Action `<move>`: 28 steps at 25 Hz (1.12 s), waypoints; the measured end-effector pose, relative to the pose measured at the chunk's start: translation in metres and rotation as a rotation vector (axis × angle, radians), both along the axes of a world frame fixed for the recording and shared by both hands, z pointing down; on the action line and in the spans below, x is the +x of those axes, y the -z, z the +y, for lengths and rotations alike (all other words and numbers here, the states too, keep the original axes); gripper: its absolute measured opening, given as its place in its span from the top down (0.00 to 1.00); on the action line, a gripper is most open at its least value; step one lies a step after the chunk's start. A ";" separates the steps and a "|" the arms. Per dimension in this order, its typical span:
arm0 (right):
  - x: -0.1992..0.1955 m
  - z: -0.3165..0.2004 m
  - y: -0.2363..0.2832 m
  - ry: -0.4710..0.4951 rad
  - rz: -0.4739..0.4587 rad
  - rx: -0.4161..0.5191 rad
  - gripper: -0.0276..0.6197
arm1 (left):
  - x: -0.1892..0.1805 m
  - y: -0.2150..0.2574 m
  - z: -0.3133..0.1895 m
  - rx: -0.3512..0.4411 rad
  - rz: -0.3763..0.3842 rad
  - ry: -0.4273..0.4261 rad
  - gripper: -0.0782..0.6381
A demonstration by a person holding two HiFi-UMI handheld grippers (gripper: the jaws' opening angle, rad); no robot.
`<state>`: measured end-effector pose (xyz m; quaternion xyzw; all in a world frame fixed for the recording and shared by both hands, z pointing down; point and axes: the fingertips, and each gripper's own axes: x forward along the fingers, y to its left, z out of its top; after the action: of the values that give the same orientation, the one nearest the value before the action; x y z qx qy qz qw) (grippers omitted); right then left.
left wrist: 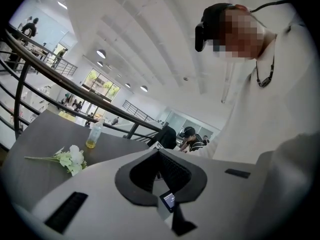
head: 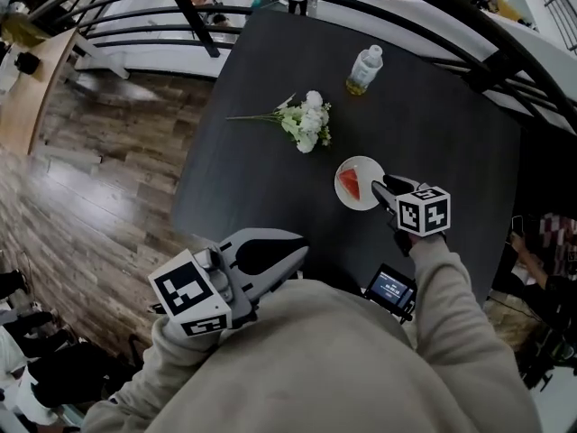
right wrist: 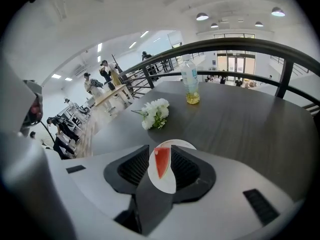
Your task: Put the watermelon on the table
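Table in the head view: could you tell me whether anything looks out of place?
Only the flowers: they lie flat and loose on the bare table. The bottle stands upright, and the watermelon sits on its plate.

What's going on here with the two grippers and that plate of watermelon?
A person is working a gripper in each hand over a dark table. A watermelon slice lies on a white plate on the table, near flowers and a bottle. The right gripper hovers by the plate with its fingers apart, gripping nothing. The left gripper is closed and empty, near the person's body.
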<state>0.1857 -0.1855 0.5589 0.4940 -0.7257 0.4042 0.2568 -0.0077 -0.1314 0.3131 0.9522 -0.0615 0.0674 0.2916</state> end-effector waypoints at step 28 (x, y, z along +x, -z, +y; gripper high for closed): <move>0.023 0.086 0.265 -0.202 -0.241 0.561 0.94 | 0.109 0.059 -0.003 0.122 0.134 -0.351 0.89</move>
<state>0.2090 -0.0994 0.2934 0.5638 -0.7812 0.2674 -0.0187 0.1015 -0.1348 0.2537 0.9665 0.1212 0.0500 0.2206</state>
